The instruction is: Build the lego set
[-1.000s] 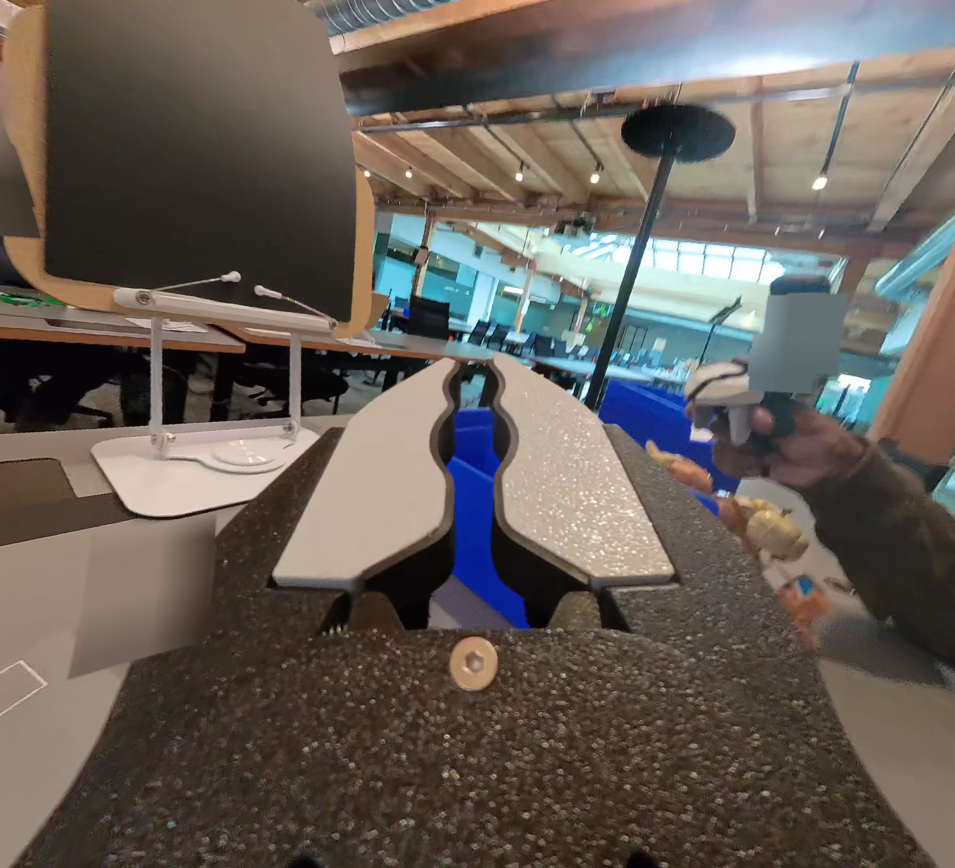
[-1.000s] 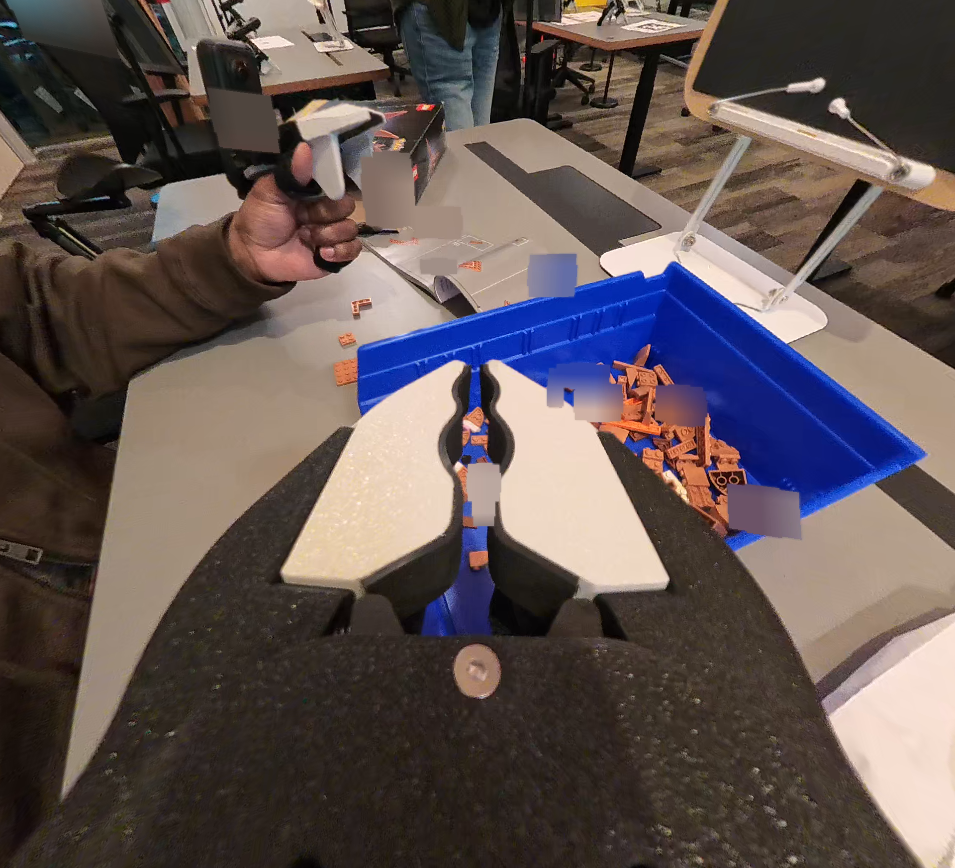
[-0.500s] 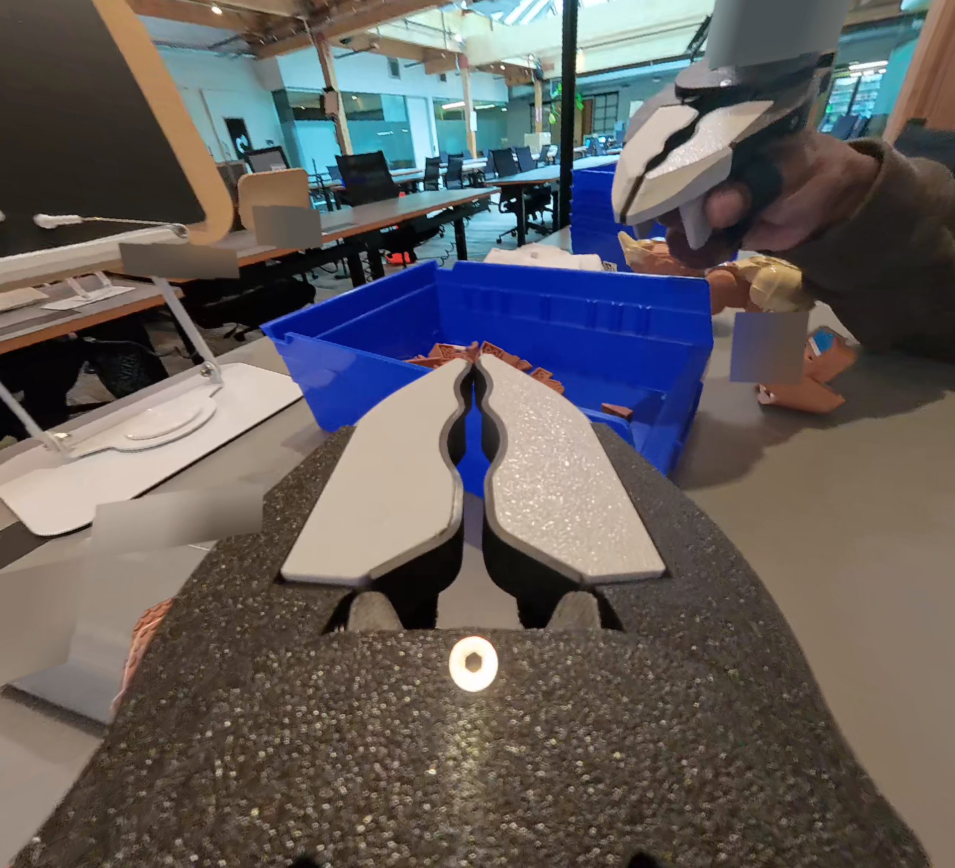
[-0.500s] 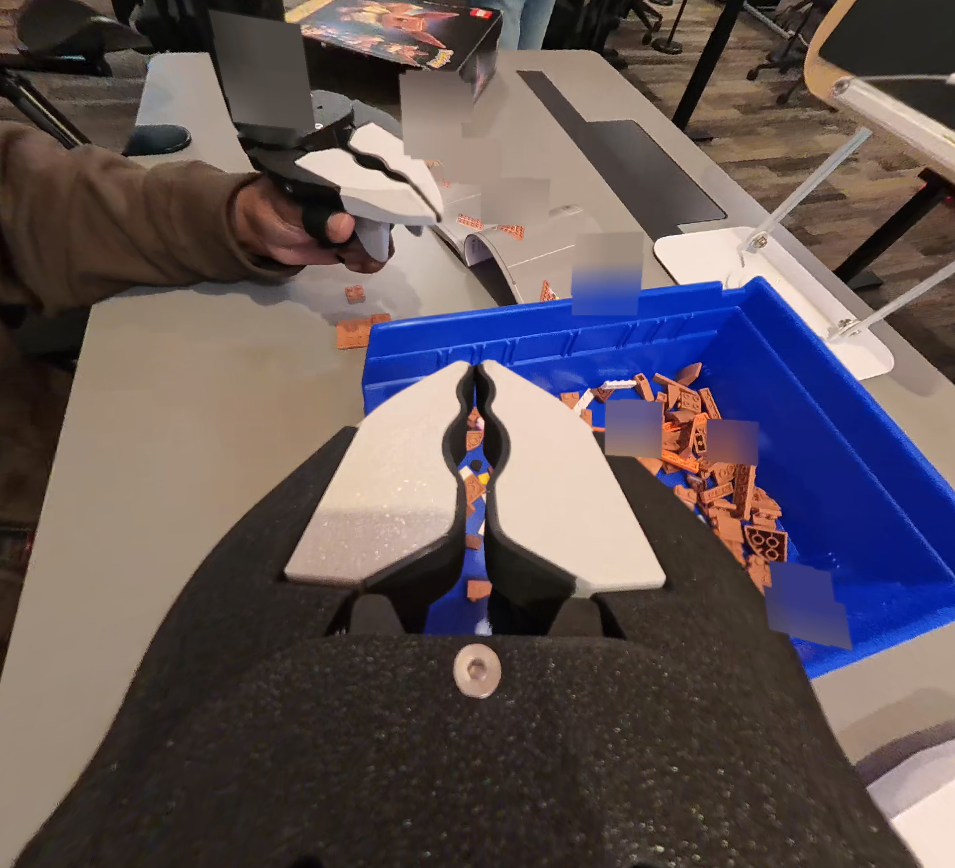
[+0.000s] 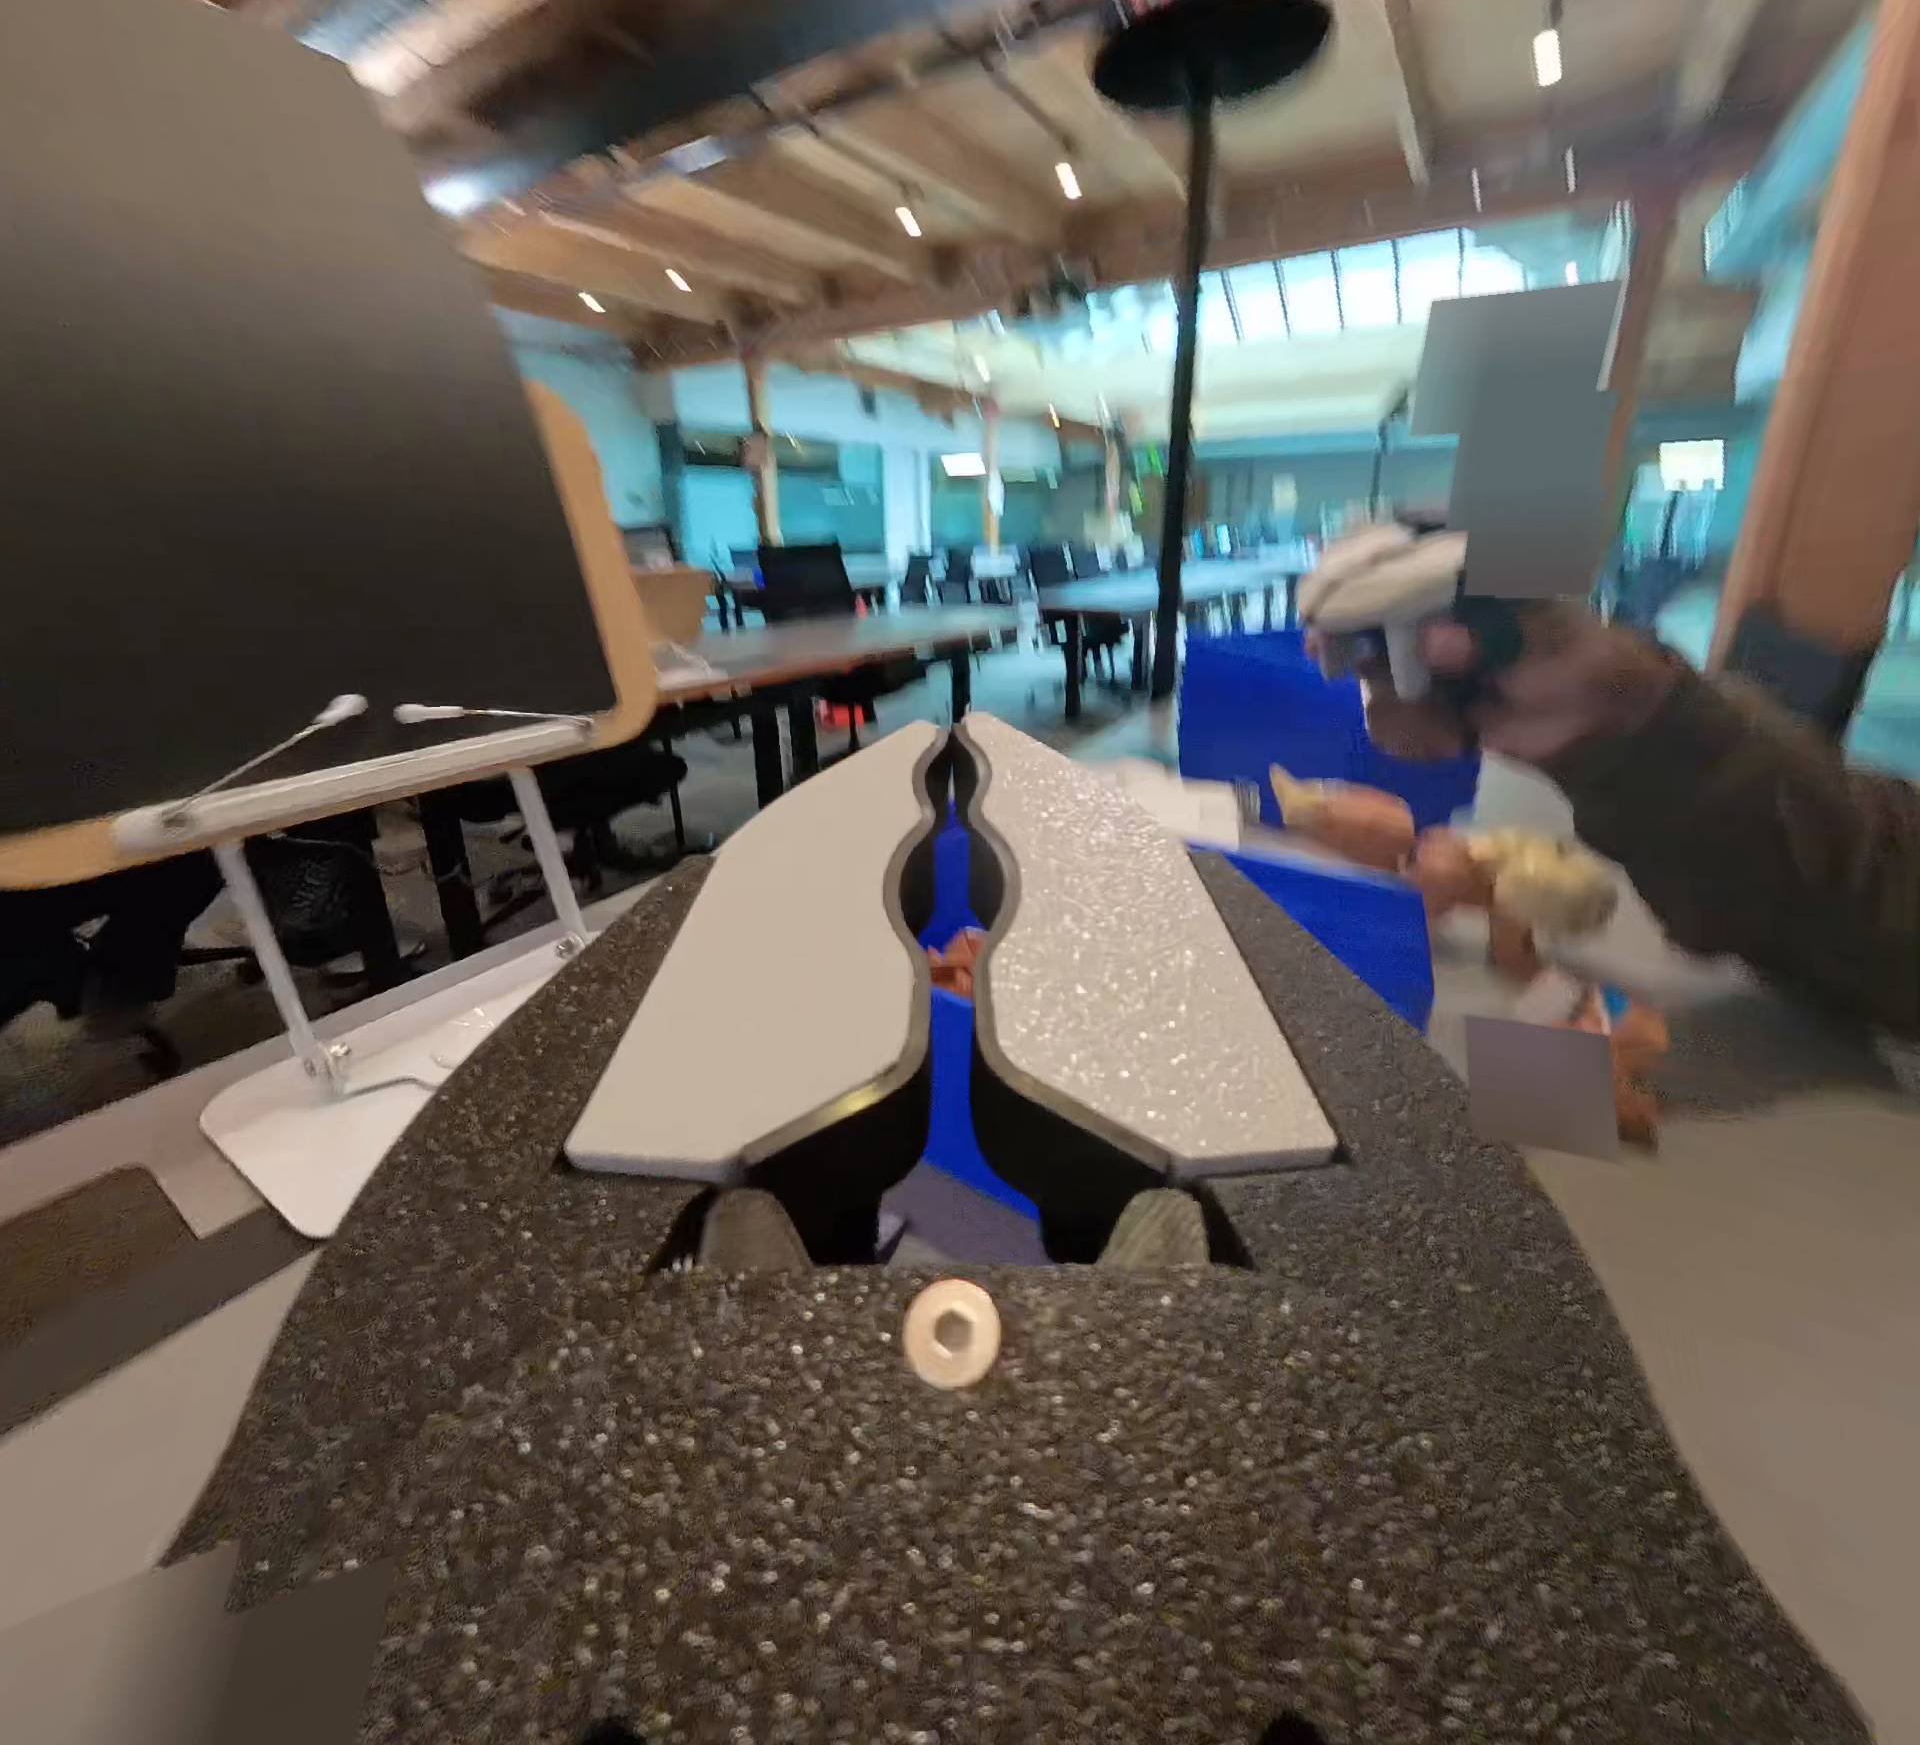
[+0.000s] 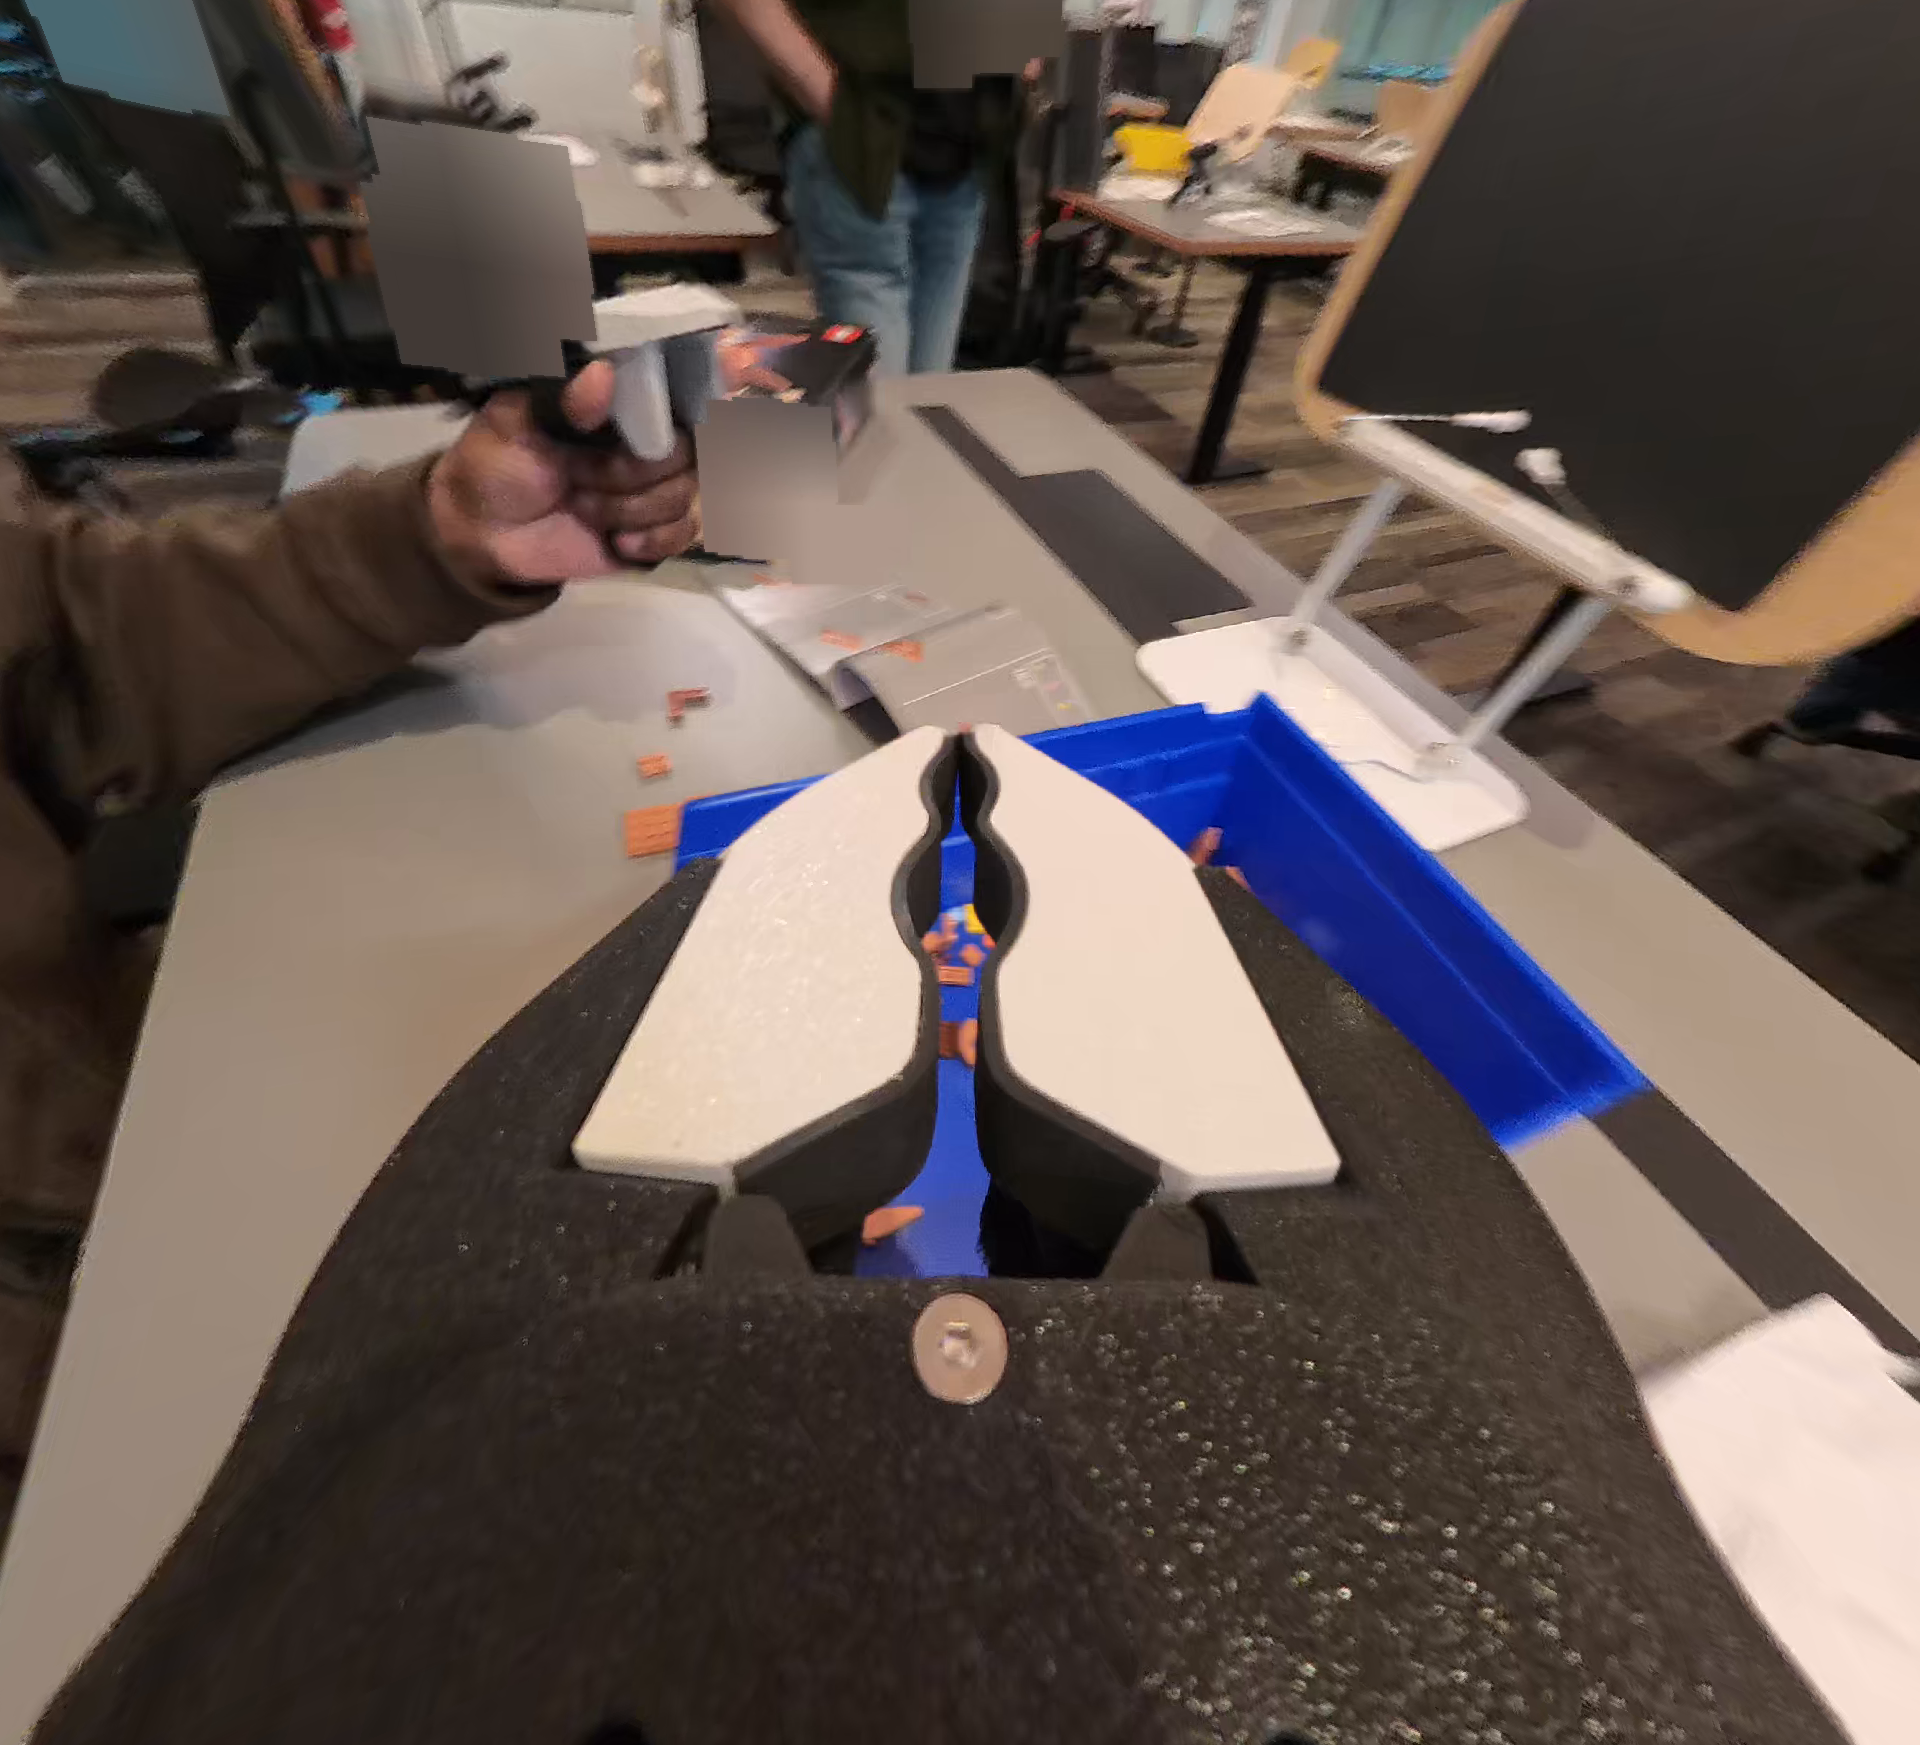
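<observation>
My left gripper (image 5: 954, 731) is shut and empty, held up above the grey table and pointing over the blue bin (image 5: 1325, 926). My right gripper (image 6: 958, 739) is shut and empty, above the near side of the same bin (image 6: 1361, 874). Reddish-brown lego bricks (image 6: 951, 963) lie in the bin and show through the gap between the fingers. A partly built brown and tan lego model (image 5: 1507, 880) lies on the table under the right hand. Loose brown bricks (image 6: 652, 831) lie on the table left of the bin. Each view shows the other gripper in a hand: the right (image 5: 1371, 578), the left (image 6: 649, 350).
An open instruction booklet (image 6: 914, 646) and the lego box (image 6: 800, 360) lie behind the bin. A dark board on a white stand (image 6: 1340, 729) is at the right. A white sheet (image 6: 1818, 1487) lies near the front right. A person stands behind the table. The left gripper's tips are roughly 25 cm from the right gripper's.
The left gripper has swung back up, so its view shows the ceiling again. The right gripper has tilted up from looking down into the bin. Both stay shut.
</observation>
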`<state>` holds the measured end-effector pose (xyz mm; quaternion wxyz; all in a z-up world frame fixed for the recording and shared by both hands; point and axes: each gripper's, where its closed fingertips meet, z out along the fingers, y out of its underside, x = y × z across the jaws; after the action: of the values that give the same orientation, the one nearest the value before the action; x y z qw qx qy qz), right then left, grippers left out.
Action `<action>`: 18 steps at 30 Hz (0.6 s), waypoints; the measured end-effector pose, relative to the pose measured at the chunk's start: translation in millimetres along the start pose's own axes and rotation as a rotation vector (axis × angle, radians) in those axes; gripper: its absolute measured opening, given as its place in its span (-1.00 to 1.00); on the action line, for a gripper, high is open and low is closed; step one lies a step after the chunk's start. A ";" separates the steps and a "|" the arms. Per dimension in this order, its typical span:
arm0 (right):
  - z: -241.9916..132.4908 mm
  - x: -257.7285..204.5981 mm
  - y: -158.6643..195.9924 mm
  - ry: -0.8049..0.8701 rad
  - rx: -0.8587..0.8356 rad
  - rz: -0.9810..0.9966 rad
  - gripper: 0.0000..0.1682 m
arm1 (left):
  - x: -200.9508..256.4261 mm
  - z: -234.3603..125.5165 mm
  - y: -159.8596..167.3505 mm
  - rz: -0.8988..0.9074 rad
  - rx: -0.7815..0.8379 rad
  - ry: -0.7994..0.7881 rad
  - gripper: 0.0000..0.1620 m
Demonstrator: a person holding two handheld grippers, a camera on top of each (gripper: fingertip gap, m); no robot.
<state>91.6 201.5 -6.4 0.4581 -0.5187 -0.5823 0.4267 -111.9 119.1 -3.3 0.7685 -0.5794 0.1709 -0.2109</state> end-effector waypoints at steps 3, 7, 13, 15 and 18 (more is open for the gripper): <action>24.0 -23.5 15.7 -0.065 -0.055 -0.028 -1.00 | 37.3 27.8 34.3 0.179 -0.182 0.124 -1.00; 22.4 -25.9 17.7 -0.088 -0.043 0.009 -1.00 | 53.8 34.0 48.5 0.117 -0.124 0.206 -1.00; -25.1 19.0 -3.5 0.024 0.050 0.047 -1.00 | -0.8 -7.8 -34.7 0.043 0.151 0.106 -1.00; -13.4 14.1 12.0 -0.017 0.014 0.081 -1.00 | 10.8 3.2 7.4 0.115 -0.020 0.125 -1.00; 9.0 -0.1 41.0 -0.055 -0.082 0.066 -1.00 | 36.5 15.8 83.9 0.204 -0.276 0.197 -1.00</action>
<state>91.6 205.2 -48.2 0.4058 -0.5440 -0.5944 0.4314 -62.2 133.1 -80.4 0.6789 -0.6354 0.3303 -0.1621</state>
